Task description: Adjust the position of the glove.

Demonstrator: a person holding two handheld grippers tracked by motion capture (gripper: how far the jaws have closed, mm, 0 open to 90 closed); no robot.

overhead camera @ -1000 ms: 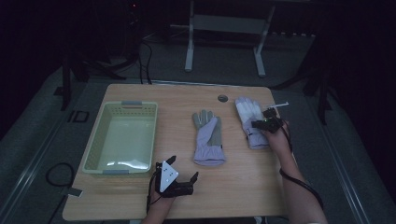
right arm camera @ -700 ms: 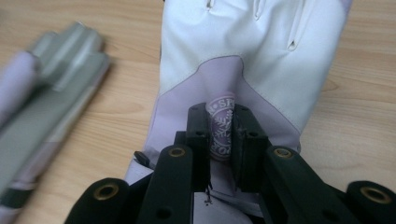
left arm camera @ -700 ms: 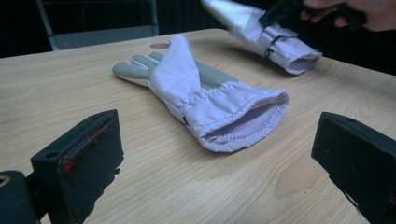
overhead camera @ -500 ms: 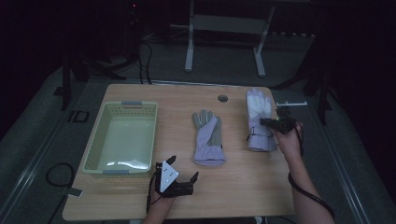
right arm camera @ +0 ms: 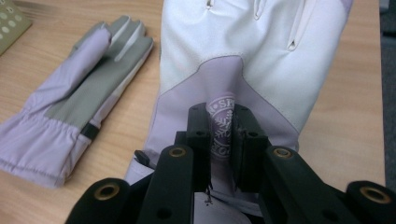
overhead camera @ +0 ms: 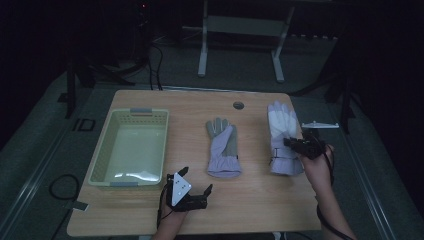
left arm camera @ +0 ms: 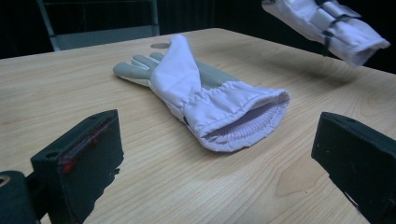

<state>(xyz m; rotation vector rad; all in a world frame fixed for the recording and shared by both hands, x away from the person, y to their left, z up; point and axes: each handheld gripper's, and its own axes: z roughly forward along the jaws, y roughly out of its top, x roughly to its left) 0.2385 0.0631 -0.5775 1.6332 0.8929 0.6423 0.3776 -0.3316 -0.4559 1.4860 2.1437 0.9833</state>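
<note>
Two lilac-and-white gloves are here. One glove (overhead camera: 223, 145) (left arm camera: 205, 93) (right arm camera: 74, 107) lies palm up at the table's middle, cuff toward me. The other glove (overhead camera: 282, 135) (right arm camera: 243, 60) (left arm camera: 327, 23) is pinched at a fold on its back by my right gripper (overhead camera: 295, 144) (right arm camera: 223, 130), which is shut on it and holds its cuff end off the table on the right. My left gripper (overhead camera: 195, 181) (left arm camera: 219, 154) rests near the front edge, open, jaws wide apart and pointing at the middle glove's cuff.
A pale green basket (overhead camera: 105, 155) stands on the left of the wooden table (overhead camera: 250, 200). A small round grommet (overhead camera: 238, 105) sits near the far edge. A metal stand (overhead camera: 240, 30) is on the floor beyond the table.
My right gripper, shut on the right glove, has drawn back toward me and lifted the cuff end. The left gripper has stayed put.
</note>
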